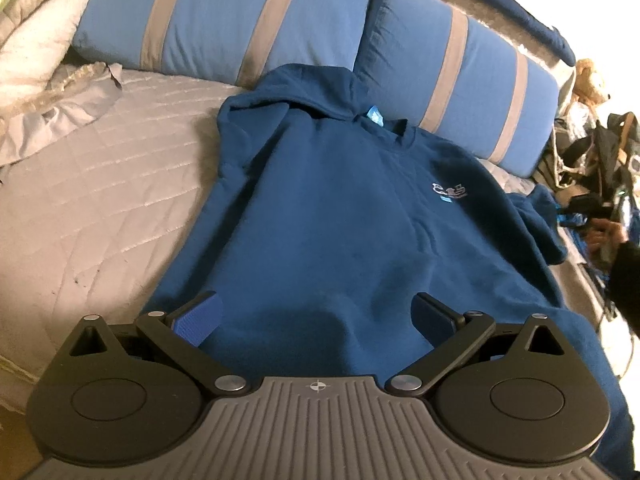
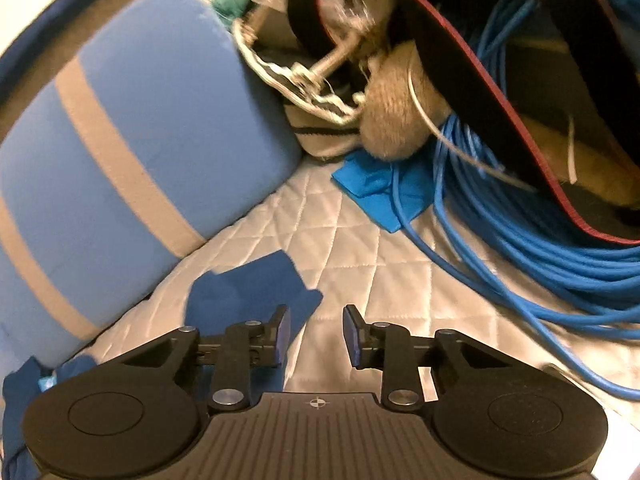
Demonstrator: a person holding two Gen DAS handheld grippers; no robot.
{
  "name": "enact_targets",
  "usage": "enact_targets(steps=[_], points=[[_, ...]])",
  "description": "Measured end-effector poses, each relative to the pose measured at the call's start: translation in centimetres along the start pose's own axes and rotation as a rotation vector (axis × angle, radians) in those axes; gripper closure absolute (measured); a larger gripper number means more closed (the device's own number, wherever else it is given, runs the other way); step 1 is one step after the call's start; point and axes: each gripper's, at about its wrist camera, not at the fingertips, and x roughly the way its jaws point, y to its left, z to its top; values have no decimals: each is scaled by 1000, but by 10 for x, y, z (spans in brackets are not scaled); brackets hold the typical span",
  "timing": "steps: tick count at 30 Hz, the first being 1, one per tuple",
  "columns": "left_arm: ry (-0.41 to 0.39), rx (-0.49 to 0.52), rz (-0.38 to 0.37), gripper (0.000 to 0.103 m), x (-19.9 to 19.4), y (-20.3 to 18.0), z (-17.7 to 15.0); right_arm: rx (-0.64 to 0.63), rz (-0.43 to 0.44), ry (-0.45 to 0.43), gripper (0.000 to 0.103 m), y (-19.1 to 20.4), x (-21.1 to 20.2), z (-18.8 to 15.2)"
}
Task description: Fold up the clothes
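**Hoodie lies flat, both grippers empty above the bed**

Your left gripper (image 1: 316,316) hangs with its jaws spread wide over the lower part of the blue hoodie (image 1: 340,220), which lies face up and spread out on the quilted bed (image 1: 100,200), its hood against the striped pillows (image 1: 224,12) ahead of you. Your right gripper (image 2: 316,334) has its jaws parted too, holding nothing; a blue cloth end (image 2: 248,292), likely a sleeve, lies just ahead and left of them.

What could go wrong: thick fleece may slip from a shallow pinch, or you may catch only the top layer, so the front lifts and the back stays down and bunches. On the right, the coil of blue cable (image 2: 520,220) sits just ahead and to the right of the jaws; a wide sweep could snag it.

Only the left view shows the whole body and the chest logo (image 1: 450,192). Only the right view shows the cable, the clutter behind it and that cloth end up close.
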Motion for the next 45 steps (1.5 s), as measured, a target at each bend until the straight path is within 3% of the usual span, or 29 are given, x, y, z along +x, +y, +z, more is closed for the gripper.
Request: enact_targets(steps=[4,6,7,11,16,22,24,27,33,34,36,37,38,40,45], points=[[4,-22,-19,0,1,2,1,36,11,34,72,2,27,0],[8,-26,-22,0,2,2,1,29,29,37,83,5,33,0],[9,-25,-22,0,2,2,1,16,41,46,95,8,36,1],[11,-23,-21,0,2,1,2,-76,10,7,96,26,24,15],[6,-28,-31,0,0,2,1,-174,-13,-159,97,40,-38,64],[-7,-35,-44,0,-2,3,0,-200,-40,-413,97,25,-166,132],[-12,-35,-45,0,-2,3,0,-207,-72,-476,97,9,-202,144],[-16,-36,-49,0,-2,4,0,-230,-148,-489,97,-28,-233,140],[-19,-34,-58,0,-3,4,0,-210,-462,-324,93,-104,-190,82],[-23,-33,-57,0,-3,4,-1,-211,-478,-322,89,-105,-187,74],[-29,-34,-54,0,-5,4,-2,-215,-495,-325,68,-104,-183,58],[-28,-33,-54,0,-4,4,-2,-216,-503,-327,46,-103,-181,50],[-25,-33,-53,0,-4,4,-1,-243,-488,-338,32,-93,-181,43],[-25,-27,-50,0,-3,2,-1,-315,-435,-349,28,-68,-182,30],[-26,-24,-47,0,-4,3,-2,-523,-232,-276,22,4,-155,-4]])
